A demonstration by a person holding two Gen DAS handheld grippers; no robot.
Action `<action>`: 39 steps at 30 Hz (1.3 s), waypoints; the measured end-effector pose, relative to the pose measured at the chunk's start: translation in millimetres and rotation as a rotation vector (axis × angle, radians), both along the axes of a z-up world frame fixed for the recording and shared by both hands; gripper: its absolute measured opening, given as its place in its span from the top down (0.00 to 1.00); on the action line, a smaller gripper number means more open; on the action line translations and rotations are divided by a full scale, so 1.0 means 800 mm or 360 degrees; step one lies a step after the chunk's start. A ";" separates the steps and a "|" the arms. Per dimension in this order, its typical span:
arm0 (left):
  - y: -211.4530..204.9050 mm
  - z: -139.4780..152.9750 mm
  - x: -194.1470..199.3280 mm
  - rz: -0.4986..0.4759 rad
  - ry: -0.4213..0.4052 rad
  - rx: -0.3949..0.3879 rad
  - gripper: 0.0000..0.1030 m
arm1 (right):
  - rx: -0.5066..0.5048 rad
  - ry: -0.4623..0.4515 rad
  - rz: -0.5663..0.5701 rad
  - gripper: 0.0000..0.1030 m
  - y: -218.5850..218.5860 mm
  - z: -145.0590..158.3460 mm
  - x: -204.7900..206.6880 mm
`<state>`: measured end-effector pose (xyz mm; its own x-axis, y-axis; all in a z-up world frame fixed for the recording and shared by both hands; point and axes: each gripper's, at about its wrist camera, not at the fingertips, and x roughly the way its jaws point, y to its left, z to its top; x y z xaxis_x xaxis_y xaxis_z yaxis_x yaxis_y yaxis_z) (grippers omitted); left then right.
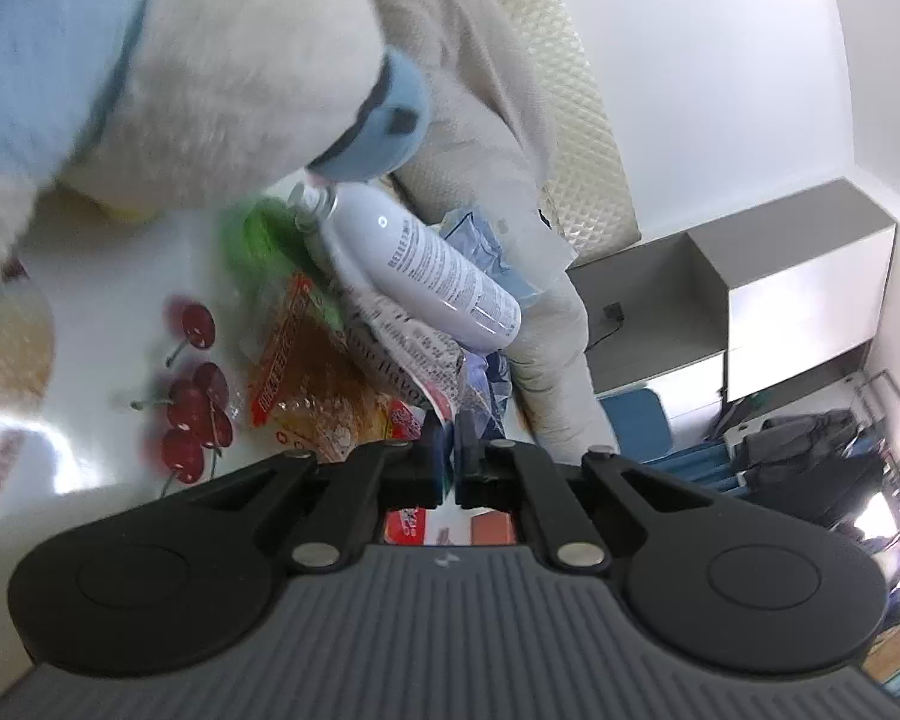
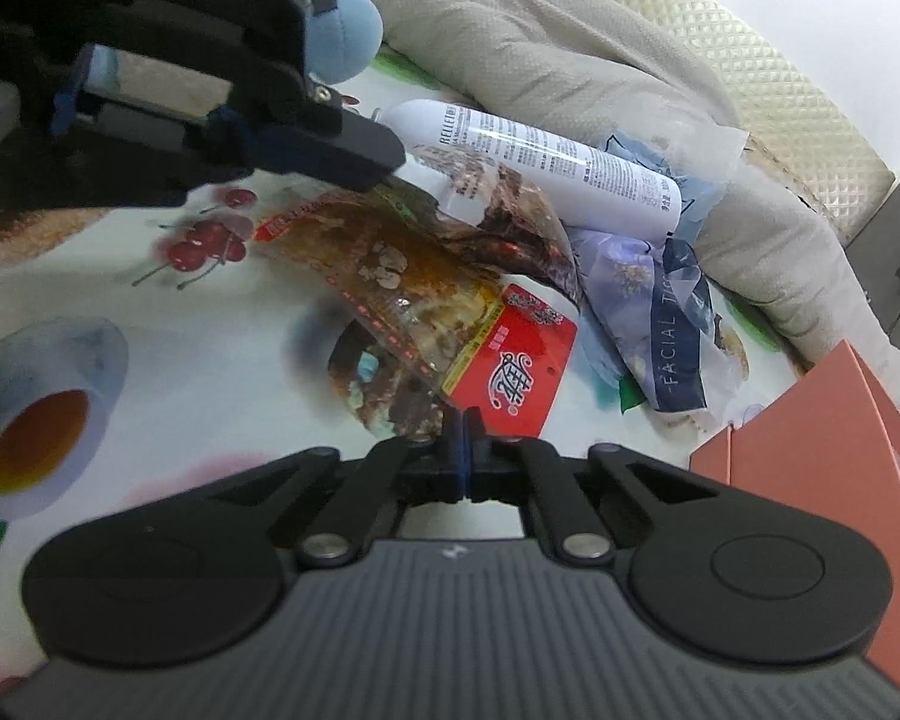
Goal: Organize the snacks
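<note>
Snacks lie on a printed sheet with cherries (image 2: 204,243). My left gripper (image 1: 453,462) is shut on the edge of a brown-and-white snack bag (image 1: 402,342). In the right wrist view this gripper (image 2: 390,167) reaches in from the upper left and pinches that bag (image 2: 498,210) at its top. In front of it lies a clear bag of golden snacks with a red label (image 2: 510,360). My right gripper (image 2: 463,450) is shut at this bag's near edge, and the film seems caught between the pads.
A white spray bottle (image 2: 540,162) rests behind the bags, with a blue facial tissue pack (image 2: 672,324) to its right. A white and blue plush toy (image 1: 210,60) looms at the upper left. A beige pillow (image 2: 510,18) lines the back. A salmon-coloured box (image 2: 810,456) stands at the right.
</note>
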<state>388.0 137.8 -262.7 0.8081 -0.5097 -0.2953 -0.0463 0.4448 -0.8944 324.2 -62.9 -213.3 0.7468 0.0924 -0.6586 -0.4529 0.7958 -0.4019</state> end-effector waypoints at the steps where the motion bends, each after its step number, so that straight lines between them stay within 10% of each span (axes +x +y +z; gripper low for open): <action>1: 0.000 0.005 -0.005 0.0003 -0.0015 0.0029 0.97 | 0.0020 0.0010 -0.0014 0.97 -0.003 0.002 0.000; 20: 0.022 0.055 -0.171 0.0107 -0.0027 0.0255 0.98 | 0.0708 0.0237 -0.0516 0.72 -0.069 0.053 0.013; 31: 0.011 0.049 -0.269 0.0029 0.0302 0.0382 0.95 | 0.0835 0.0343 -0.0515 0.72 -0.066 0.066 -0.030; 34: 0.014 0.049 -0.275 -0.0046 0.0399 0.0410 0.72 | 0.0841 0.0371 -0.0501 0.72 -0.066 0.070 -0.026; 36: 0.019 0.059 -0.284 -0.0080 0.0388 0.0467 0.34 | 0.0839 0.0387 -0.0484 0.72 -0.067 0.074 -0.021; 39: 0.020 0.083 -0.283 -0.0133 0.0372 0.0659 0.28 | 0.0819 0.0398 -0.0445 0.66 -0.066 0.082 -0.012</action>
<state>161.4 154.1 -196.2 0.6572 -0.3716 -0.6558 -0.1737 0.7719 -0.6115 315.0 -116.0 -147.5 0.6178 0.2670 -0.7397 -0.2305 0.9608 0.1542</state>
